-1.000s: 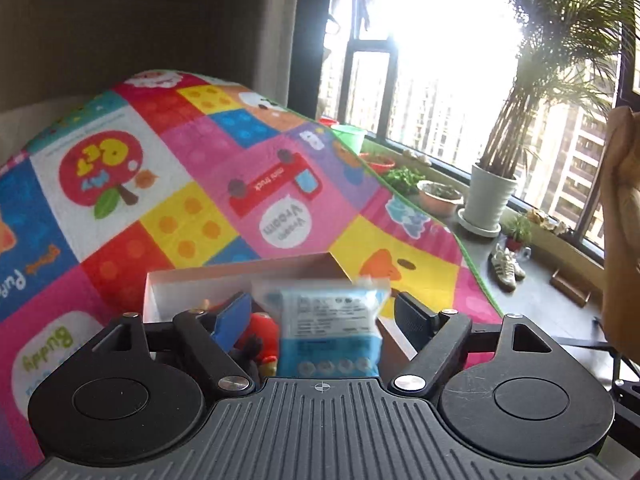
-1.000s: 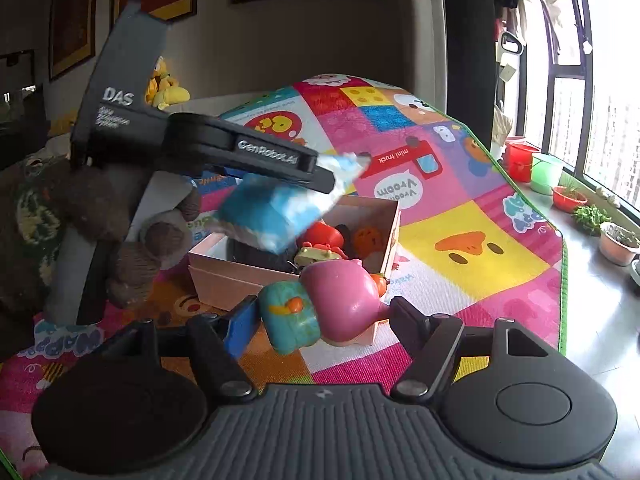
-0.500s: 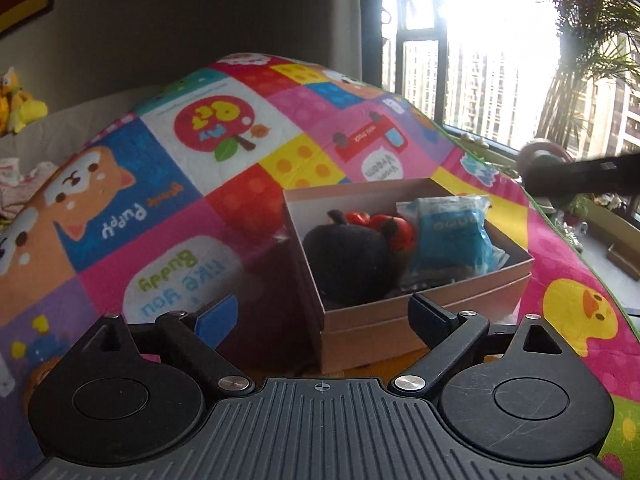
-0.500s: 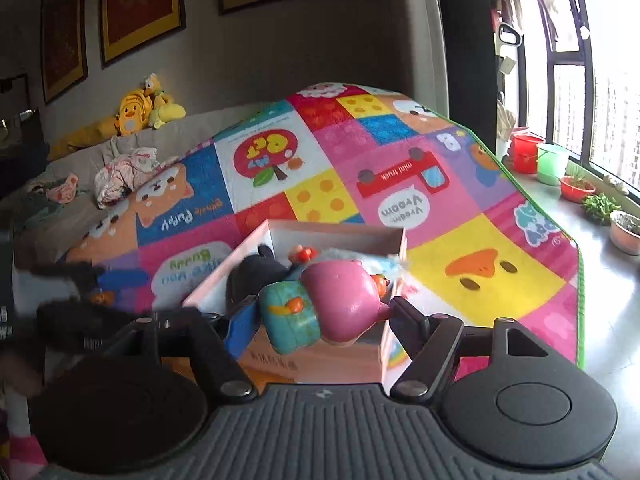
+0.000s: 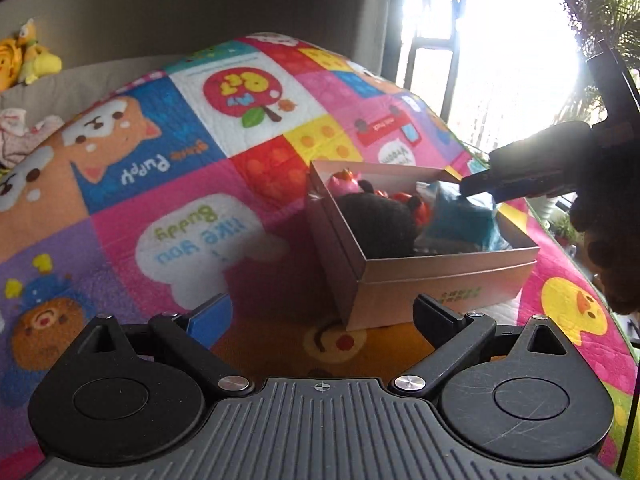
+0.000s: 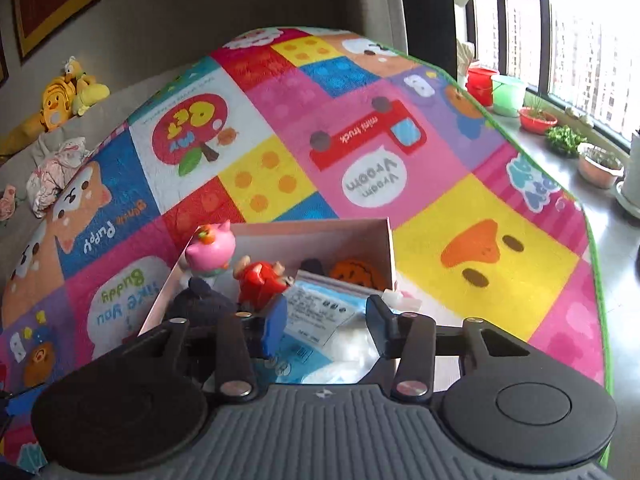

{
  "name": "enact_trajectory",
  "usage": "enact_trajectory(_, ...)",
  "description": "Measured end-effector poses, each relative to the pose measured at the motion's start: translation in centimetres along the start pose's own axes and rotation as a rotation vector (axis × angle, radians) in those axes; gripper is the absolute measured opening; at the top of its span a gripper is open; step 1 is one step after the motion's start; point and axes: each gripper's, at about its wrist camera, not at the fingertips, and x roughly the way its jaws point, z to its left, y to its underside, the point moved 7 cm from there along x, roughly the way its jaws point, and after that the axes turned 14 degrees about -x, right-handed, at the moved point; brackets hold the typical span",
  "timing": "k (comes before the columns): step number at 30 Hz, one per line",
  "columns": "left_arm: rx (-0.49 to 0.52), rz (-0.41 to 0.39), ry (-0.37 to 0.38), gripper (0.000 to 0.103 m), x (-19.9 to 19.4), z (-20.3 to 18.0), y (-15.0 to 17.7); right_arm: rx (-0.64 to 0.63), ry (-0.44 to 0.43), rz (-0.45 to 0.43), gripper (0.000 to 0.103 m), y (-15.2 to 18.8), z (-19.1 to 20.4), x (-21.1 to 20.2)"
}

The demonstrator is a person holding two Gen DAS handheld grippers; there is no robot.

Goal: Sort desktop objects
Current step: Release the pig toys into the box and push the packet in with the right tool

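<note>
The left gripper [image 5: 320, 312] is held low over the play mat [image 5: 192, 184], spread wide with nothing between its 2 fingers; its jaws have just been opening further, and it is kept short of the pink cardboard box [image 5: 440, 276], which sits just ahead and slightly to its right, probably so that the space over the box is left free for the other hand. The right gripper [image 6: 327, 326] is poised above the near end of the box [image 6: 384, 240], pointing down into it, and its jaws have just been closing; the blue and white packet [image 6: 316, 312] lies directly beneath and between the fingers, but whether the pads press on it cannot be told, and the gap between them looks wider than anything gripped. The packet is seen lying inside the box, at its near side, which suits a sorting task in which loose things are gathered into 1 container. Beyond the right gripper, the pink toy figure [image 6: 210, 250] is perched at the far left corner of the box, seemingly just set down there. The red toy [image 6: 260, 280], the dark plush [image 6: 204, 304] and the orange toy [image 6: 356, 272] are packed around the packet. From the left wrist view the right gripper [image 5: 480, 186] is seen reaching in over the packet [image 5: 456, 220].
</note>
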Motion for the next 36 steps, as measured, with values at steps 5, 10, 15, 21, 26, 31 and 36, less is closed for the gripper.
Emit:
enact_trajectory(5, 0.012, 0.02, 0.009, 0.1, 0.4, -0.5, 0.8, -0.051, -0.042, -0.056, 0.05, -0.9, 1.9, 1.7)
enact_trajectory(10, 0.0, 0.021, -0.023, 0.101, 0.1, 0.4, 0.7, -0.121, -0.034, -0.089, 0.052, -1.0, 3.0, 2.4)
enact_trajectory(15, 0.032, 0.026, -0.064, 0.103, 0.2, 0.5, 1.4, -0.216, 0.084, -0.101, 0.053, 0.0, 2.3, -0.5)
enact_trajectory(21, 0.07, 0.046, -0.122, 0.103, 0.5, -0.4, 3.1, -0.142, 0.109, -0.197, 0.103, 4.1, 2.0, -8.2)
enact_trajectory(26, 0.06, 0.045, -0.179, 0.103, 0.8, -0.8, 4.3, -0.196, 0.113, -0.068, 0.103, 9.6, 4.1, -7.5)
enact_trajectory(31, 0.074, 0.054, -0.254, 0.103, 2.0, -0.8, 5.3, -0.142, 0.079, 0.039, 0.103, 12.1, 4.7, -5.0)
enact_trajectory(36, 0.012, 0.069, -0.243, 0.103, 3.2, -0.4, 4.7, -0.207, 0.149, 0.09, 0.103, 12.4, 4.8, -1.9)
